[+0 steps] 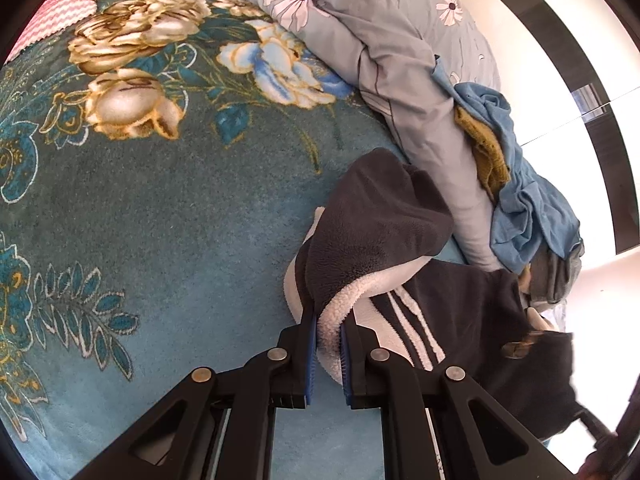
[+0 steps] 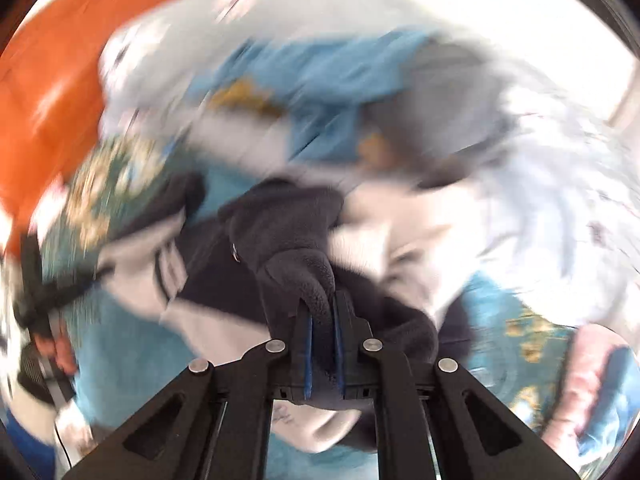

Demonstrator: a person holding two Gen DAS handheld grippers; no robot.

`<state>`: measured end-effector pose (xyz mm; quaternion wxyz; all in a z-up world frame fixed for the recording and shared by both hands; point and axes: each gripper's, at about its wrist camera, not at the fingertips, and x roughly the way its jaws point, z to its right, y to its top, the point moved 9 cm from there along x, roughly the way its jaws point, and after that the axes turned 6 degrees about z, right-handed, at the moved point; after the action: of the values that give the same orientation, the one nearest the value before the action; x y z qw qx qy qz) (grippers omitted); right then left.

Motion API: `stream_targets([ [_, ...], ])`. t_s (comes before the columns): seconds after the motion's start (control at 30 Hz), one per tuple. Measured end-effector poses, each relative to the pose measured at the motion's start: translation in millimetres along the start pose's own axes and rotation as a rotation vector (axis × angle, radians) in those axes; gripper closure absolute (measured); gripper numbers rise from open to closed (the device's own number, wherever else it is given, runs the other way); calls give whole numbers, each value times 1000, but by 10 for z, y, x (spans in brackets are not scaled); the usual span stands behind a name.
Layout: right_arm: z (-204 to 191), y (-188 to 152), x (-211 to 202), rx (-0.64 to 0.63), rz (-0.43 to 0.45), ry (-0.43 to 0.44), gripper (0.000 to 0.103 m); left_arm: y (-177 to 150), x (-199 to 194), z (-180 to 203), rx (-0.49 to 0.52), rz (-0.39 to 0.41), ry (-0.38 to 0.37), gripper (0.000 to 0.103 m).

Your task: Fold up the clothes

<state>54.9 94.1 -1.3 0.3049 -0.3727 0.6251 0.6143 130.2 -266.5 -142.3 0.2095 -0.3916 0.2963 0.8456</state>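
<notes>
A dark fleece jacket [image 1: 380,216] with white fleece lining and white stripes lies on the teal floral blanket [image 1: 180,200]. My left gripper [image 1: 329,322] is shut on the jacket's edge, white lining between the blue pads. In the right wrist view, heavily blurred by motion, my right gripper [image 2: 321,312] is shut on a dark fold of the same jacket [image 2: 288,232]. The other gripper and the hand holding it show blurred at the left edge [image 2: 44,312].
A grey daisy-print duvet [image 1: 380,40] lies along the blanket's far side. A pile of blue and mustard clothes [image 1: 520,184] sits beside it. A pink zigzag cloth [image 1: 52,12] lies at the top left. An orange wooden headboard [image 2: 60,60] stands behind.
</notes>
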Motion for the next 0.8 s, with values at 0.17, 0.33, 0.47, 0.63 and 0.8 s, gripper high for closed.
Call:
stream_targets([
  [0.17,539,374,-653,156,153,-60,95,112,-150,189,-14,45,-79,92],
  [0.33,620,621,-1138,164,258,-73,95,369,-424,645,52,112,-178,93],
  [0.47,526,839,-1469,160,356,-77,95,682,-754,1087,121,182,-266,93],
  [0.63,434,1027,-1968,139,469,-75,95,1023,-1377,1580,223,304,-346,93],
  [0.8,373,994,-2468,124,550,-49,95,1171,-2140,1777,297,453,-403,93],
])
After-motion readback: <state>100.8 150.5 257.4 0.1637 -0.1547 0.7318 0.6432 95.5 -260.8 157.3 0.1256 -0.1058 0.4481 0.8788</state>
